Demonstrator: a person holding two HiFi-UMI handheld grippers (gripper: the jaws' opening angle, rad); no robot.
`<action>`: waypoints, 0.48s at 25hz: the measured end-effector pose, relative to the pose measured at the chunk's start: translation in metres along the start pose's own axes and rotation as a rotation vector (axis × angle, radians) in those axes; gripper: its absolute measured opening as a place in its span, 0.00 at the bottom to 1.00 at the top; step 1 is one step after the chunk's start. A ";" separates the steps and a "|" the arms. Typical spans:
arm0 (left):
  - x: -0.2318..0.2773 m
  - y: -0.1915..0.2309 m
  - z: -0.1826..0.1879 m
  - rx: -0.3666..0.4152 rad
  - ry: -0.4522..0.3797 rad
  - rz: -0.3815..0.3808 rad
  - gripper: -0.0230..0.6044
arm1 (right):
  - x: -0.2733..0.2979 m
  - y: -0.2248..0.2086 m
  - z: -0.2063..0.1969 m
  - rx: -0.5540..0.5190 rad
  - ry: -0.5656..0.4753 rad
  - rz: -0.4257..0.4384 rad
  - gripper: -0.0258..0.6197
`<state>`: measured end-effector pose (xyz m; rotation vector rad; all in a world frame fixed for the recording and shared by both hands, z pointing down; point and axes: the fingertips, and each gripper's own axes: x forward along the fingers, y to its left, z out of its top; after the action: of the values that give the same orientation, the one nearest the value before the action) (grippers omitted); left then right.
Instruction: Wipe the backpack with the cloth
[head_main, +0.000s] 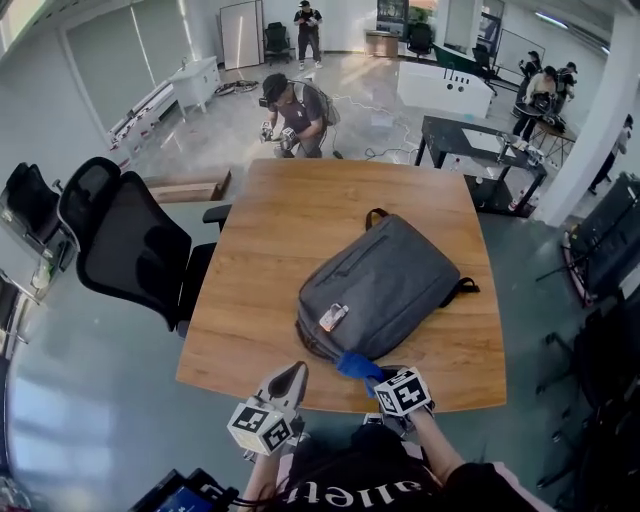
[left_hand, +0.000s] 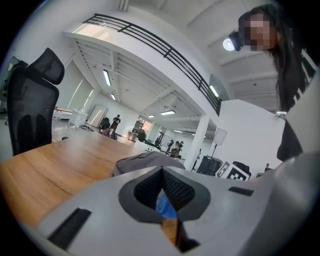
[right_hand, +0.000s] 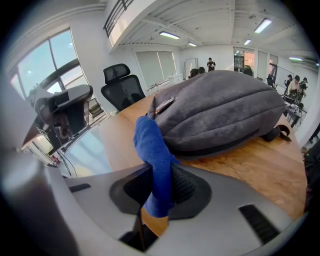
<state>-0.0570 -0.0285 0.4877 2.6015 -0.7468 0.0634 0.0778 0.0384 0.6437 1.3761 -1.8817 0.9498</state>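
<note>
A grey backpack (head_main: 380, 285) lies flat on the wooden table (head_main: 270, 250), its brown handle toward the far side and a small tag near its front edge. My right gripper (head_main: 378, 378) is shut on a blue cloth (head_main: 357, 365), which touches the backpack's near edge. In the right gripper view the blue cloth (right_hand: 156, 160) stands up between the jaws against the backpack (right_hand: 220, 112). My left gripper (head_main: 290, 378) hovers at the table's front edge, left of the cloth, jaws shut with nothing in them. The left gripper view shows the backpack (left_hand: 142, 162) ahead.
A black office chair (head_main: 130, 250) stands at the table's left side. Beyond the table a person (head_main: 290, 110) crouches on the floor. A dark desk (head_main: 480, 150) and more people stand at the back right. Black equipment (head_main: 605, 240) lines the right.
</note>
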 end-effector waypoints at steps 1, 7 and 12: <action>0.009 -0.010 -0.004 0.002 0.005 -0.003 0.03 | -0.003 -0.012 -0.001 -0.004 -0.002 0.003 0.16; 0.053 -0.065 -0.031 0.022 0.045 -0.024 0.03 | -0.023 -0.079 -0.010 -0.030 -0.006 0.013 0.16; 0.077 -0.083 -0.038 0.028 0.063 0.009 0.03 | -0.037 -0.142 -0.010 -0.007 -0.020 -0.007 0.16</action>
<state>0.0540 0.0127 0.5012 2.6097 -0.7405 0.1593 0.2249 0.0373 0.6465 1.3922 -1.8924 0.9279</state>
